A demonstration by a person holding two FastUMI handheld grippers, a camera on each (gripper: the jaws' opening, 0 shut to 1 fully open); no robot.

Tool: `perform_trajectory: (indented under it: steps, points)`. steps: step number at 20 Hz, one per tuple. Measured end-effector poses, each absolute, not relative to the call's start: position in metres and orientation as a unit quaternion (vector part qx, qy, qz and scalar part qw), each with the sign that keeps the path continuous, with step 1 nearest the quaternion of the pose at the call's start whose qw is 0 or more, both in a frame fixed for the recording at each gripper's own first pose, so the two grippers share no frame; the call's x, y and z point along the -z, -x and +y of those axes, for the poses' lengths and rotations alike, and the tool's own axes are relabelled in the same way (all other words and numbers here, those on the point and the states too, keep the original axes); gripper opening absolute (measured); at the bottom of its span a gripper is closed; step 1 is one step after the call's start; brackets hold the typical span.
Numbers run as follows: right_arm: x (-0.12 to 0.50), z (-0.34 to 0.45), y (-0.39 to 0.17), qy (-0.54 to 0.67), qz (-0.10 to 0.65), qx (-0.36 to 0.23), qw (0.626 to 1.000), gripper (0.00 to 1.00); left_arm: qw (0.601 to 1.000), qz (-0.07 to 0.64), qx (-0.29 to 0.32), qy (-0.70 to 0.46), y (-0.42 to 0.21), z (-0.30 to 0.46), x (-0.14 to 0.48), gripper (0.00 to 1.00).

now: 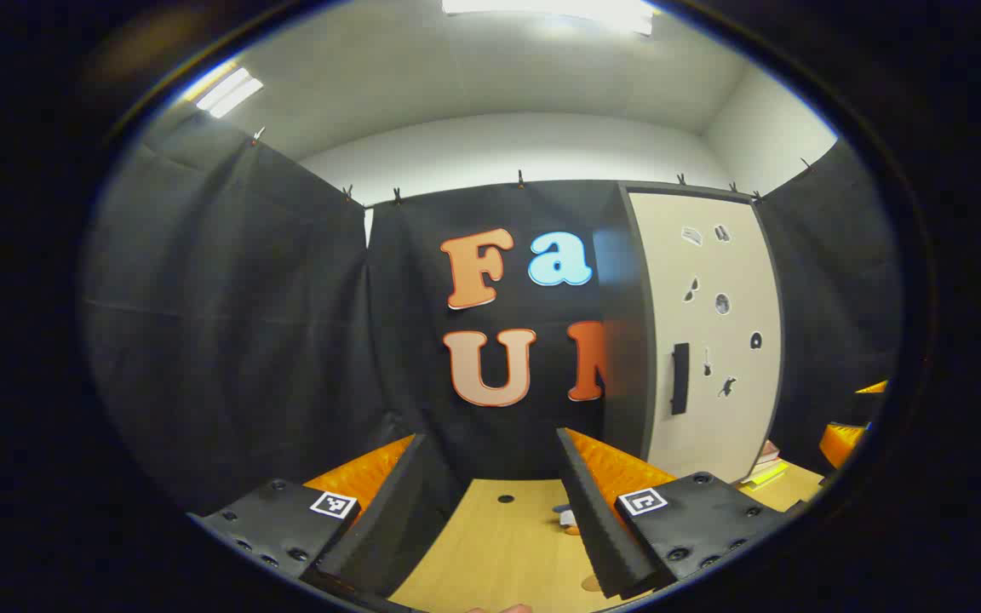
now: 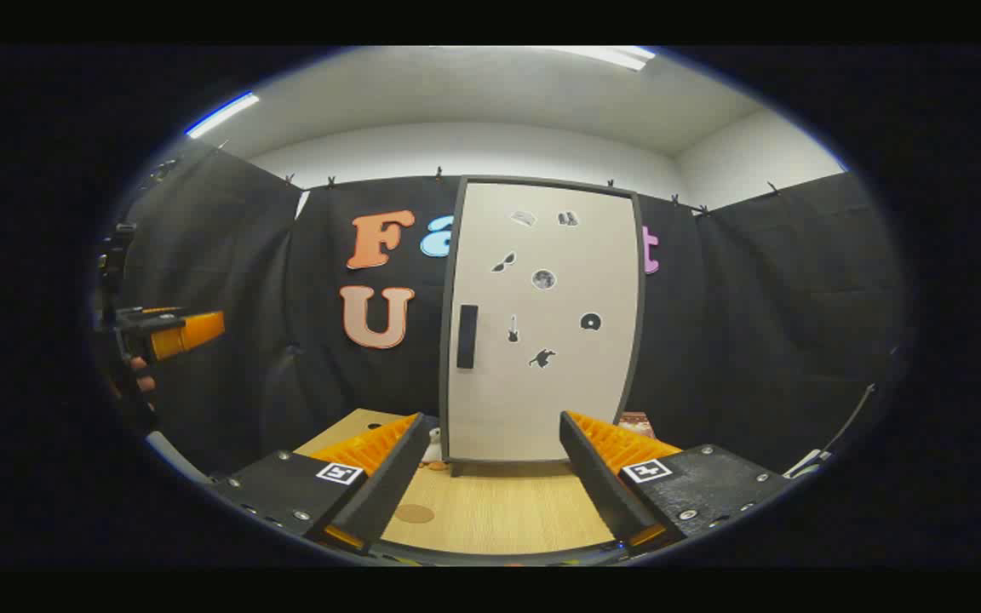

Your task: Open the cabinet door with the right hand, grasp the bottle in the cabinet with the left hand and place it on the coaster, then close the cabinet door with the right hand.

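Wood-grain tabletop [image 2: 499,511]: round cork coaster [image 2: 415,513] lying flat
Cream cabinet door [image 2: 542,340]: closed, dark handle [image 2: 467,336]
Left gripper [image 1: 490,502]: spread wide, empty
Right gripper [image 2: 490,477]: spread wide, empty

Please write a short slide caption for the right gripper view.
Open right gripper faces the closed cabinet door; a coaster lies on the table.
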State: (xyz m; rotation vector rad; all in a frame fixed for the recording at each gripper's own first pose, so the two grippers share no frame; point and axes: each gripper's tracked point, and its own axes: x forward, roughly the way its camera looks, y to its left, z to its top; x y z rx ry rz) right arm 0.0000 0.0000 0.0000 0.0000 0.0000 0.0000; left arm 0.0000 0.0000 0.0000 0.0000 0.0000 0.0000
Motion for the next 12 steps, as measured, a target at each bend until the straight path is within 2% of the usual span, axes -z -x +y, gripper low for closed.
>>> perform_trajectory:
  steps: [4, 6, 7, 9, 10, 11, 12]
  points:
    - [-0.011, -0.020, -0.005, -0.003, -0.003, -0.005, 1.000, 0.95, 0.997, 0.034, 0.006, 0.071, -0.015, 0.005, 0.023, 0.94]
    - [-0.012, -0.028, -0.006, 0.006, 0.001, -0.003, 1.000, 0.97, 0.996, 0.069, -0.020, 0.061, -0.026, 0.039, 0.050, 0.95]
    - [-0.012, -0.029, -0.006, 0.010, 0.003, -0.004, 1.000, 0.96, 0.994, 0.079, -0.036, 0.066, -0.032, 0.058, 0.056, 0.98]
    - [-0.010, -0.026, -0.007, 0.010, 0.004, -0.009, 1.000, 0.93, 0.992, 0.081, -0.079, 0.058, -0.040, 0.100, 0.062, 0.95]
    - [-0.008, -0.024, -0.008, 0.009, 0.004, -0.010, 1.000, 0.97, 0.991, 0.080, -0.098, 0.043, -0.040, 0.117, 0.064, 0.95]
    - [-0.006, -0.022, -0.010, 0.009, 0.006, -0.011, 1.000, 0.95, 0.991, 0.072, -0.099, 0.045, -0.040, 0.117, 0.062, 0.95]
    - [-0.004, -0.021, -0.013, 0.007, 0.011, -0.011, 1.000, 0.97, 0.992, 0.073, -0.089, 0.056, -0.041, 0.107, 0.062, 0.92]
